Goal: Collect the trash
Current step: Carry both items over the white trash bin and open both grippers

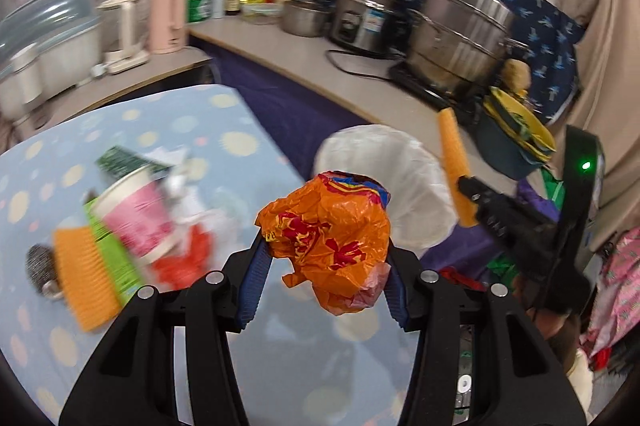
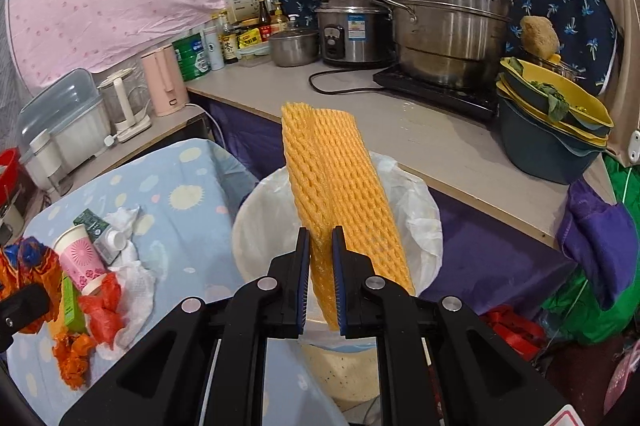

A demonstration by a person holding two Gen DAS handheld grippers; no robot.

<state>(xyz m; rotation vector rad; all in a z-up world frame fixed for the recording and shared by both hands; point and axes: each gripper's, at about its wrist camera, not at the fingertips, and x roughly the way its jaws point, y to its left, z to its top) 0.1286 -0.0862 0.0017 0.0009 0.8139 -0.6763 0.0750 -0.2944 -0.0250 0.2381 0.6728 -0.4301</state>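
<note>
One crumpled orange plastic bag [image 1: 328, 238] sits pinched between the blue pads of the left gripper [image 1: 326, 274], lifted above the dotted blue tablecloth [image 1: 168, 129]. One yellow foam fruit net [image 2: 340, 193] stands upright, clamped in the nearly closed right gripper [image 2: 321, 278], in front of the single white-lined trash bin [image 2: 420, 222]. On the cloth lie one pink paper cup [image 2: 78, 258], a green carton [image 2: 74, 302], red plastic [image 2: 102, 314] and white tissues [image 2: 138, 286].
</note>
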